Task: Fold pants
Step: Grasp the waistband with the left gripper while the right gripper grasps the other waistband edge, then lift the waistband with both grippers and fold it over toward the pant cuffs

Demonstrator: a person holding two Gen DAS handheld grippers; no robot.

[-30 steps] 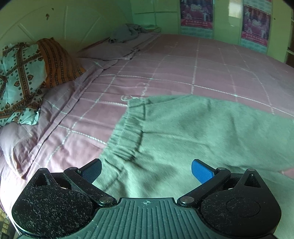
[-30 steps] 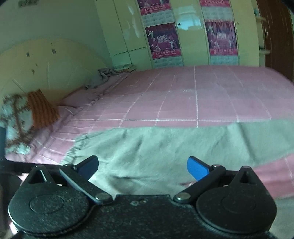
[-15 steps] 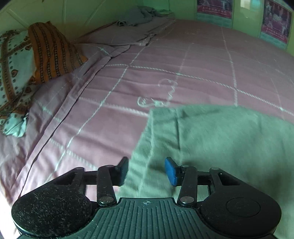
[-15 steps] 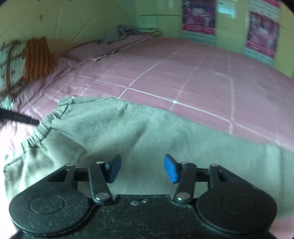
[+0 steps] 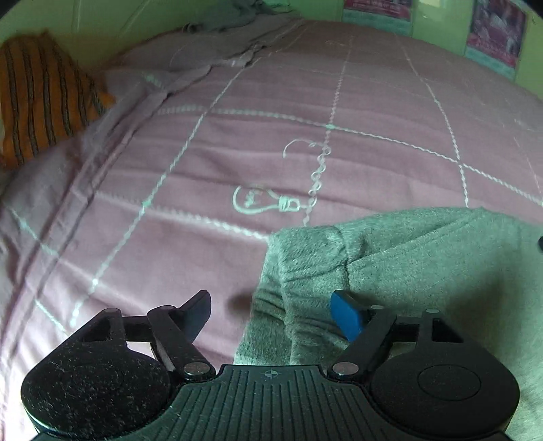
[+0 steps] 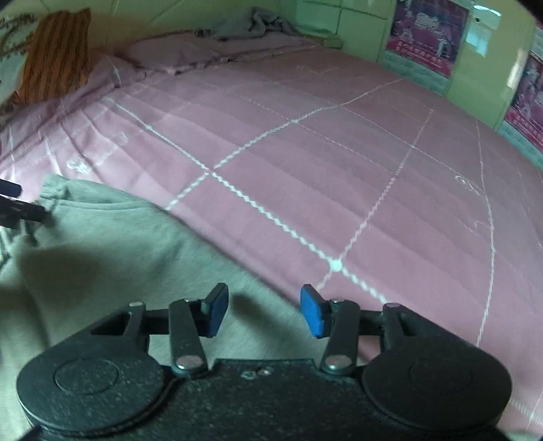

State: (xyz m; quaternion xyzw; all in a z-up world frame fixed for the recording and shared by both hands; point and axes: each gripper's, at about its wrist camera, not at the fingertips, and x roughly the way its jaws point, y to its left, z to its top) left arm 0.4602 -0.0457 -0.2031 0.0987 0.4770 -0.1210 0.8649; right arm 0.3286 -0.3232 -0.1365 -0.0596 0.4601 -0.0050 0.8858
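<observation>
Grey-green pants (image 5: 424,271) lie on the pink bedsheet (image 5: 305,101). In the left wrist view their waistband corner (image 5: 298,257) is bunched and raised. My left gripper (image 5: 273,315) hangs just over that corner, its jaws opening, with the fabric's edge between them and the pads off it. In the right wrist view the pants (image 6: 118,254) fill the lower left. My right gripper (image 6: 264,312) stands half open low over their far edge, cloth and sheet showing in the gap. A dark finger (image 6: 20,210) of the left tool shows at the waistband.
An orange striped pillow (image 5: 40,101) leans at the headboard on the left. Crumpled grey cloth (image 6: 251,23) lies at the bed's far corner. Green wall panels with posters (image 6: 427,30) stand behind the bed. The checked pink sheet stretches away beyond the pants.
Both grippers sank and moved toward the pants' far edge. The left jaws narrowed, then widened again; the right jaws narrowed and stayed. The waistband corner now lies bunched up.
</observation>
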